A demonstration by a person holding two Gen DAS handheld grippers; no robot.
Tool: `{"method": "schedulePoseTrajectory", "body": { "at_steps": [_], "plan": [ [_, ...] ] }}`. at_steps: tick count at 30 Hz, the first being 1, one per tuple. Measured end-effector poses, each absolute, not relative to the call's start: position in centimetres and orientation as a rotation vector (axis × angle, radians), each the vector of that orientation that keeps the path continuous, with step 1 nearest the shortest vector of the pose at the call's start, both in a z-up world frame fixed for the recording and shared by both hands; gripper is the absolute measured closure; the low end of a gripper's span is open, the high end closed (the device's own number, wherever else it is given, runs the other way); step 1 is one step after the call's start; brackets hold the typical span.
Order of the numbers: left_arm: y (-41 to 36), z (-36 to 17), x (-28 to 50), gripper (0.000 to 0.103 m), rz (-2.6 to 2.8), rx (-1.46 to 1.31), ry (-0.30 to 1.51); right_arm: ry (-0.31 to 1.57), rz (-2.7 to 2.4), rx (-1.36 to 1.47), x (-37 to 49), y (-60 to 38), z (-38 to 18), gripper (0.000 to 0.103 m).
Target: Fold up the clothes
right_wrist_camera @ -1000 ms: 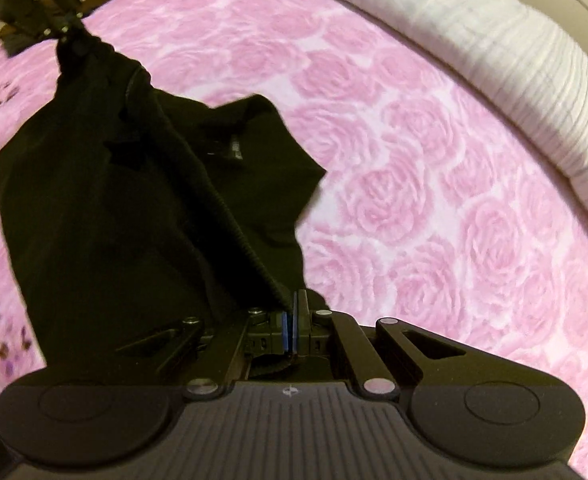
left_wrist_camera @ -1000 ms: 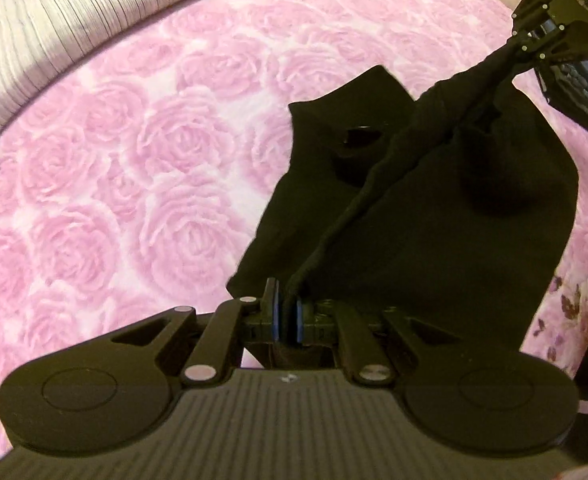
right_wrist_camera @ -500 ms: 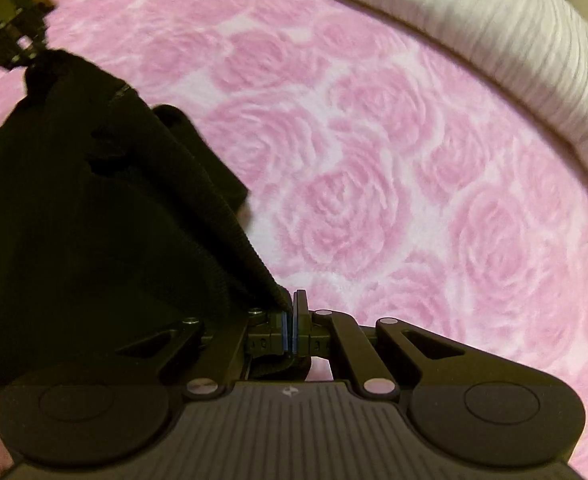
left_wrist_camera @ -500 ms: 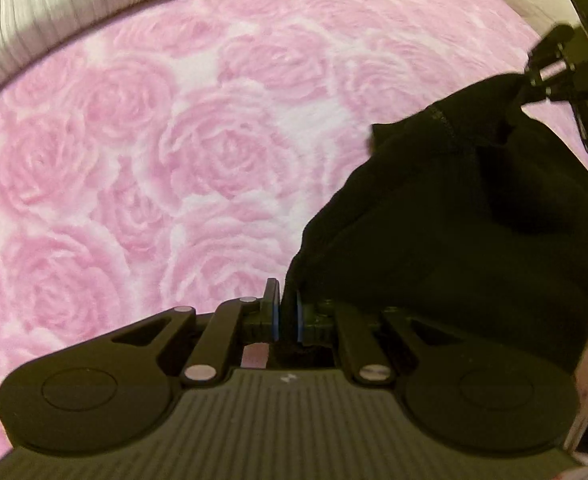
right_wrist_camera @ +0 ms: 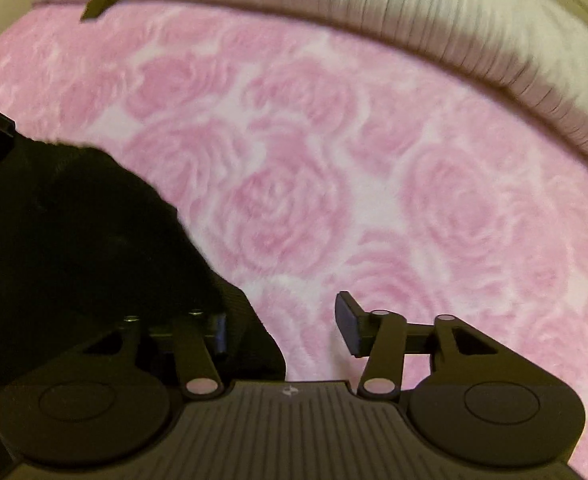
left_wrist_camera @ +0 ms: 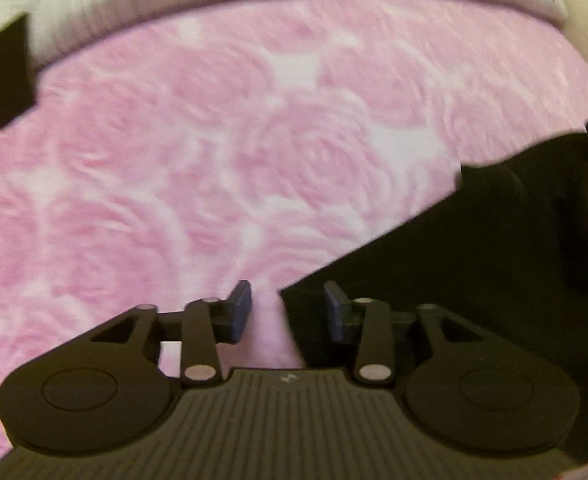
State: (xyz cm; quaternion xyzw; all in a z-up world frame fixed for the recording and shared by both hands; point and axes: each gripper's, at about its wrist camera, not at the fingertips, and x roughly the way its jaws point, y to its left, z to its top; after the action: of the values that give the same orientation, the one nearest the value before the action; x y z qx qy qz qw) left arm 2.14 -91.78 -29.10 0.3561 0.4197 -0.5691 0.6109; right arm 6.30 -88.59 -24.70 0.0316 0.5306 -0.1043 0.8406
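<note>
Black garment [left_wrist_camera: 494, 272] dropped onto pink rose blanket [left_wrist_camera: 214, 160]; no containers.

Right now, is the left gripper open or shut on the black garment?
Open. The left gripper jaws have just been opening; its blue pads stand apart, and the black garment lies on the pink rose blanket, its corner between them, unpinched.

There is one black piece of clothing [left_wrist_camera: 474, 272], lying to the right of the left claw [left_wrist_camera: 288, 312] and to the left of the right claw [right_wrist_camera: 282, 326]; two claws in all; one pink rose blanket [left_wrist_camera: 214, 160] under them; one white ribbed pillow [right_wrist_camera: 374, 12] far ahead.
</note>
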Motion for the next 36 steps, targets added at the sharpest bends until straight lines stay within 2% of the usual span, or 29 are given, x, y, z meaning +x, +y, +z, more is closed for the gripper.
{"method": "schedulePoseTrajectory", "body": {
  "at_steps": [5, 9, 13, 19, 21, 24, 28, 29, 31, 33, 36],
  "plan": [
    [-89.8, -26.2, -0.7, 0.061, -1.440, 0.920, 0.803, 1.058, -0.250, 0.028, 3.4, -87.1, -22.2, 0.045],
    [-89.1, -26.8, -3.5, 0.061, -1.560, 0.983, 0.751, 1.030, -0.367, 0.316, 1.8, -89.7, -23.1, 0.043],
    [-89.7, -28.4, -5.6, 0.061, -1.636, 1.047, 0.719, 0.902, -0.390, 0.699, 1.0, -93.2, -23.9, 0.043],
    [-91.4, -30.1, -5.8, 0.061, -1.704, 1.142, 0.655, 0.715, -0.447, 0.882, 1.7, -96.3, -22.7, 0.043],
    [-92.1, -30.4, -5.4, 0.060, -1.720, 1.150, 0.650, 0.727, -0.450, 0.794, 2.7, -96.7, -21.7, 0.041],
    [-93.2, -30.9, -4.8, 0.057, -1.755, 1.177, 0.670, 0.851, -0.238, 0.423, 5.2, -92.9, -20.0, 0.041],
    [-94.2, -32.1, -3.9, 0.055, -1.803, 1.213, 0.767, 1.040, 0.213, -0.134, 7.0, -83.5, -21.4, 0.043],
    [-94.2, -32.4, -3.8, 0.058, -1.813, 1.231, 0.787, 1.060, 0.279, -0.241, 7.0, -81.7, -22.2, 0.043],
    [-94.2, -32.9, -4.0, 0.075, -1.838, 1.282, 0.820, 1.079, 0.363, -0.333, 7.8, -79.5, -23.7, 0.043],
    [-93.8, -33.0, -4.5, 0.100, -1.864, 1.315, 0.815, 1.081, 0.400, -0.343, 8.9, -78.5, -24.5, 0.043],
    [-92.6, -32.2, -5.5, 0.103, -1.887, 1.370, 0.715, 1.063, 0.419, -0.342, 10.5, -77.7, -25.3, 0.043]
  ]
}}
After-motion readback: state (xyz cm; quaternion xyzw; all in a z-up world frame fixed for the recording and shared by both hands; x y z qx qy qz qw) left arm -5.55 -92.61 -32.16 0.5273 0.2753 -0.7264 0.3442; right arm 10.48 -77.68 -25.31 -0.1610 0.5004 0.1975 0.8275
